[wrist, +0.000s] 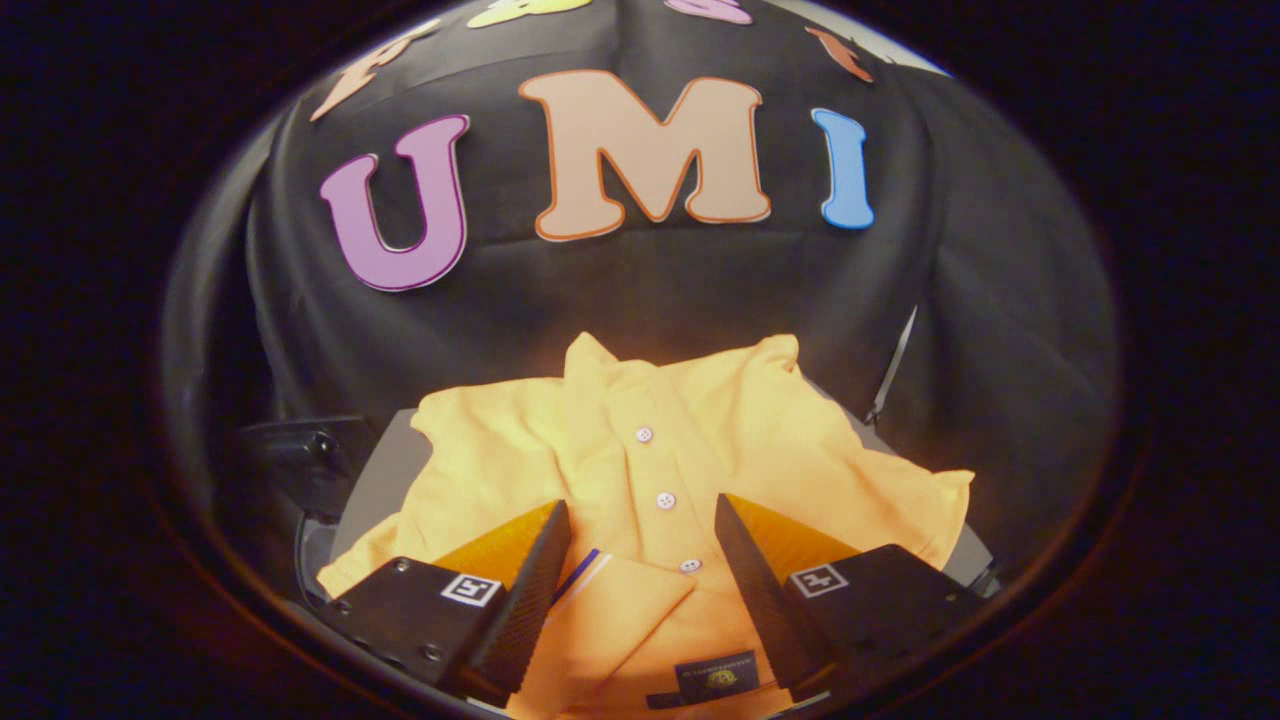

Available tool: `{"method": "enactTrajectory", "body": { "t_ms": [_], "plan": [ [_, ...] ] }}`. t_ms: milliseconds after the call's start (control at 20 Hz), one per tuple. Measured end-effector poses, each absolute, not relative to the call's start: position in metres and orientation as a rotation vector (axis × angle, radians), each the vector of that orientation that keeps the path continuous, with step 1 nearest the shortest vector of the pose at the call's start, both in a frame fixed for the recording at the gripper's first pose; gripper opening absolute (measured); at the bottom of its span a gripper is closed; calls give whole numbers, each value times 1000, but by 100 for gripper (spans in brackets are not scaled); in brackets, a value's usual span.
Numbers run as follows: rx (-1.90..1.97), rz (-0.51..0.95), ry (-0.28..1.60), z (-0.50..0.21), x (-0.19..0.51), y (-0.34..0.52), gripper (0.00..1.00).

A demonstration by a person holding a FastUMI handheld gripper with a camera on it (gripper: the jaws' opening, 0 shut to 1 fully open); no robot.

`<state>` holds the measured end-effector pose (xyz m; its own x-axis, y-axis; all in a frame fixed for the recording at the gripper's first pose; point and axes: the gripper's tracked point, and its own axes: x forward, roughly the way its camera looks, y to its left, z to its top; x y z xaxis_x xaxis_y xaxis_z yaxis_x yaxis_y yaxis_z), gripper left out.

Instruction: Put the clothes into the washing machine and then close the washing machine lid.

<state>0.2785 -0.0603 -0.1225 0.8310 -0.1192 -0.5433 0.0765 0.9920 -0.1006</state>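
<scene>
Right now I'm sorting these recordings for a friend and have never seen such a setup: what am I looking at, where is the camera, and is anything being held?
This is a hand-held tool, not a robot arm: a person carries a two-finger gripper, and the camera rides on it, looking forward along its fingers. The two dark wedges low in the picture are those fingers.

Under and ahead of them lies a yellow polo shirt, spread over a grey surface. Its row of white buttons runs between the fingers, and a folded part with a dark label lies nearest the camera. Behind hangs the booth's black cloth wall.

Nothing is held: the fingers stand apart, open, over the shirt, not pressing on it.
</scene>
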Motion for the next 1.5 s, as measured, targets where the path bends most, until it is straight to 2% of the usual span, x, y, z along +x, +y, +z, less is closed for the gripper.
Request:
{"method": "enactTrajectory", "body": {
  "t_ms": [50,150,200,400,550,850,1050,1500],
  "plan": [
    [-39,-90,549,-122,280,-55,85],
    [41,-119,532,-123,279,-55,54],
    [49,-141,519,-121,281,-59,51],
    [110,-122,525,-120,268,-52,8],
    [143,-103,514,-112,266,-44,3],
    [155,-46,423,-54,237,-3,3],
    [202,6,381,-23,235,39,3],
    [194,161,368,-2,231,166,3]
  ]
}}
